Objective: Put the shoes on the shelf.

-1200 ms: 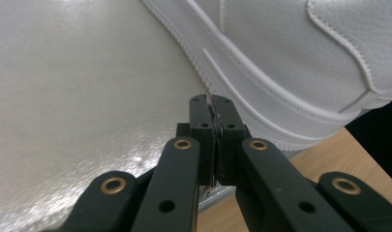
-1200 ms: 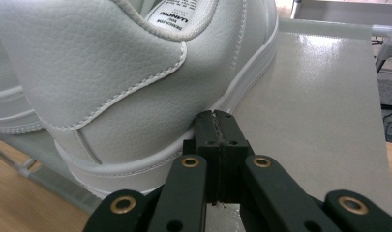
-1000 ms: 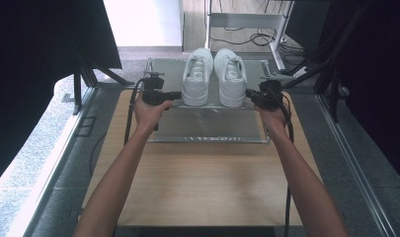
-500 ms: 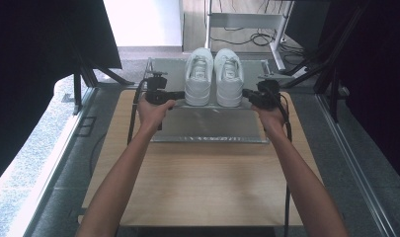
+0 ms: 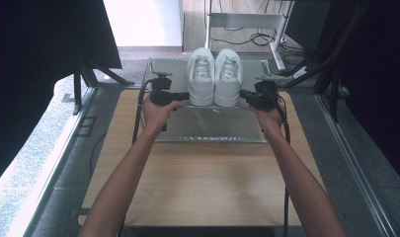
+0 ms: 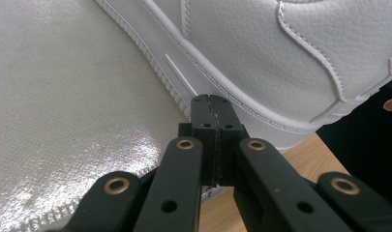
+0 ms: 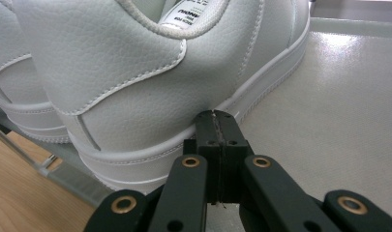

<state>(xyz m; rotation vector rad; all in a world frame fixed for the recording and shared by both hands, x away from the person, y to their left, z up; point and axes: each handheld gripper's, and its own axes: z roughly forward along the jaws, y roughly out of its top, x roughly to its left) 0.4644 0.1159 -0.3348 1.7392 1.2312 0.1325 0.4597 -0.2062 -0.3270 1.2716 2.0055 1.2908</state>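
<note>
Two white leather sneakers stand side by side, toes pointing away, on a silvery mat (image 5: 212, 126) at the table's far end. My left gripper (image 5: 184, 95) is shut with nothing in it, its tip against the outer side of the left sneaker (image 5: 201, 79). In the left gripper view the shut jaws touch the ribbed sole of that sneaker (image 6: 280, 58). My right gripper (image 5: 243, 94) is shut too, and its tip presses the sole edge of the right sneaker (image 5: 228, 79). In the right gripper view this gripper (image 7: 214, 118) meets the right sneaker (image 7: 145, 96) near the heel.
The mat lies on a wooden table (image 5: 207, 182) with bare wood toward the person. Dark panels stand to both sides. A white metal frame (image 5: 247, 19) and floor cables lie beyond the table. Black stand legs (image 5: 89, 74) flank the far corners.
Both grippers have moved slightly inward against the sides of the pair of sneakers. The sneakers have barely shifted.
</note>
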